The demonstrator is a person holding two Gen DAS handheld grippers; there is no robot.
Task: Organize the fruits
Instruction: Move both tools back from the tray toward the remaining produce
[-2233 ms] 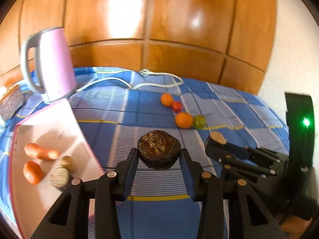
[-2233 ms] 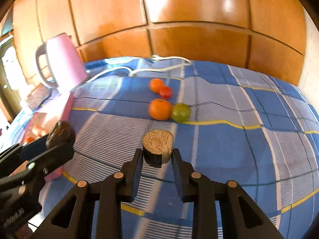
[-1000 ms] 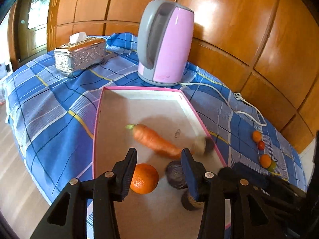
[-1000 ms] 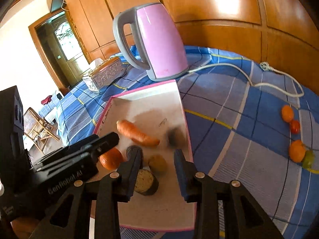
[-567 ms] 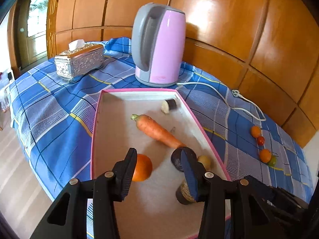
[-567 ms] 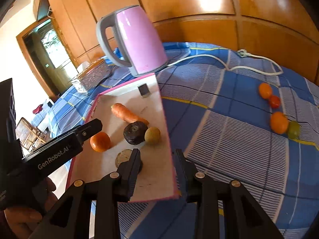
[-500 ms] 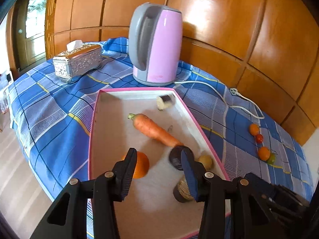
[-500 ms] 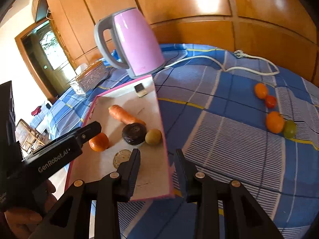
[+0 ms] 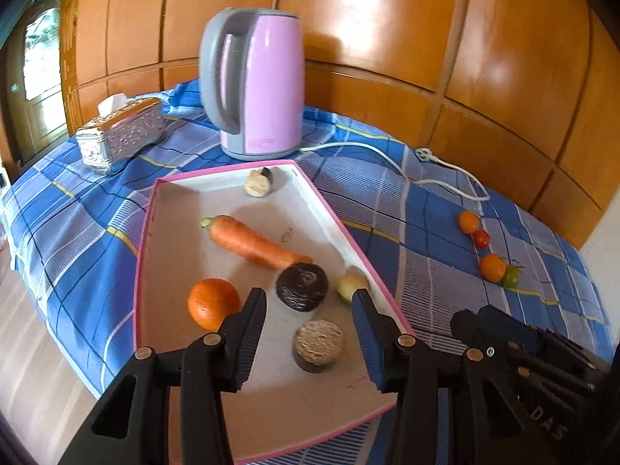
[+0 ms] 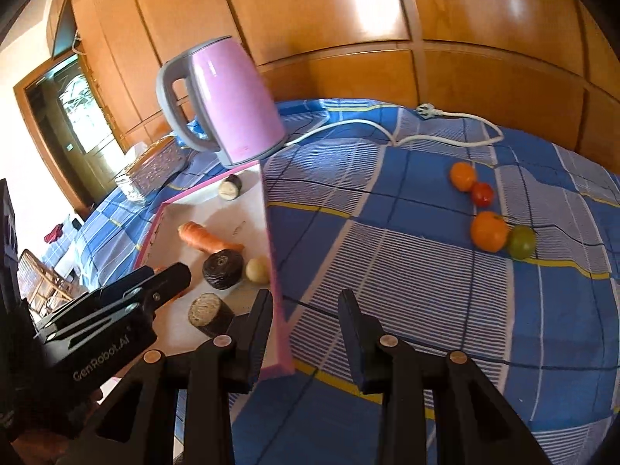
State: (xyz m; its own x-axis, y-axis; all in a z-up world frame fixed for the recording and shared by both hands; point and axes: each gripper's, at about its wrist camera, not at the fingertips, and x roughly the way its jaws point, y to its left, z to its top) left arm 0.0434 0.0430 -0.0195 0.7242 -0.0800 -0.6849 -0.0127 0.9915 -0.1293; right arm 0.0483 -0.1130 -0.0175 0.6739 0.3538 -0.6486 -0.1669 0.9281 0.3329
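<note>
Both the left gripper [image 9: 308, 323] and the right gripper [image 10: 305, 323] hang empty with jaws apart, while four small round fruits [image 10: 489, 230], likely light, smooth and roll-prone, wait far right on the blue checked surface [image 10: 407, 271], best pinched across their middles.

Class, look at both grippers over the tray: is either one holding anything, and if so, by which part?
Nothing is held. The left gripper and right gripper both stand open with nothing between their fingers; the fruit pieces lie loose in the pink tray.
</note>
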